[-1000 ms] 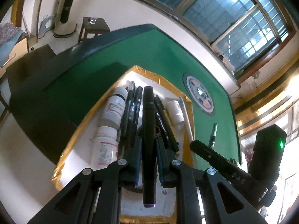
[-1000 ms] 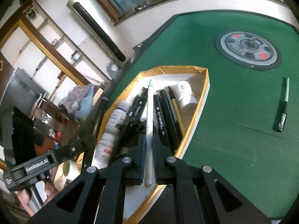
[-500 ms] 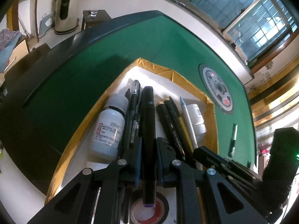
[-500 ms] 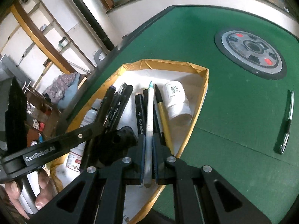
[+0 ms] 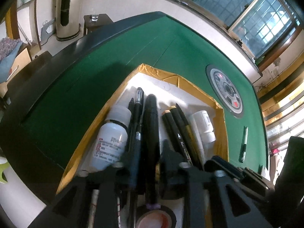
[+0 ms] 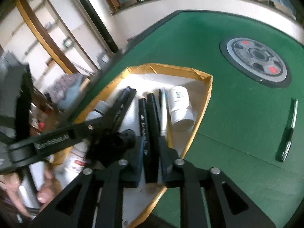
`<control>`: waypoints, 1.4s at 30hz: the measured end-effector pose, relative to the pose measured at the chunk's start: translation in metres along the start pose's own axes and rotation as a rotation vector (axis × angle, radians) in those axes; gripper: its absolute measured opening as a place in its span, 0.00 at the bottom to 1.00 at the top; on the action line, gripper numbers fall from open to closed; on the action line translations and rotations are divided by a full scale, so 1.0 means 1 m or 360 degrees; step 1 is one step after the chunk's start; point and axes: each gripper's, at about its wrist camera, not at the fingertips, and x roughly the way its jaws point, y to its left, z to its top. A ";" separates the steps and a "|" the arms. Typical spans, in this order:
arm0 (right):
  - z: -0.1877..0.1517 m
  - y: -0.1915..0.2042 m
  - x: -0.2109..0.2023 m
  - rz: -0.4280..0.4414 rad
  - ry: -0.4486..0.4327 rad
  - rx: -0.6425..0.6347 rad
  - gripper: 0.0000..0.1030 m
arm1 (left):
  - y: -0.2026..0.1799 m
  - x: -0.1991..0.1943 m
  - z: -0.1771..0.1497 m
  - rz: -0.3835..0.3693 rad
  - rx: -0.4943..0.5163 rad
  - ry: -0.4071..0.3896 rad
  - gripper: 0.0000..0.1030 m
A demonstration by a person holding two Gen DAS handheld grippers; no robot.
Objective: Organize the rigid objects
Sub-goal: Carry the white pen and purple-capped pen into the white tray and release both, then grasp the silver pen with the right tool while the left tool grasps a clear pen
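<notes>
At the upper left of my left wrist view I see a tall cream-and-black tower fan on the floor, and just right of it a small dark wooden stool carrying a clear glass. Barred windows with blue-grey panes run along the top right. In my right wrist view, wooden-framed wall shelves fill the upper left, with a patterned cloth bundle below them, blurred.
</notes>
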 end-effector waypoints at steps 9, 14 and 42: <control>-0.011 -0.069 -0.076 -0.0002 -0.0255 0.0260 0.34 | -0.028 -0.031 -0.019 -0.0107 0.0020 -0.0142 0.56; -0.017 -0.146 -0.086 -0.0389 -0.0227 0.0529 0.34 | -0.060 -0.039 -0.034 -0.0160 0.0132 -0.0187 0.61; -0.084 -0.151 -0.101 -0.0163 -0.0192 0.0503 0.12 | -0.152 -0.001 -0.072 -0.0505 0.0239 0.0243 0.61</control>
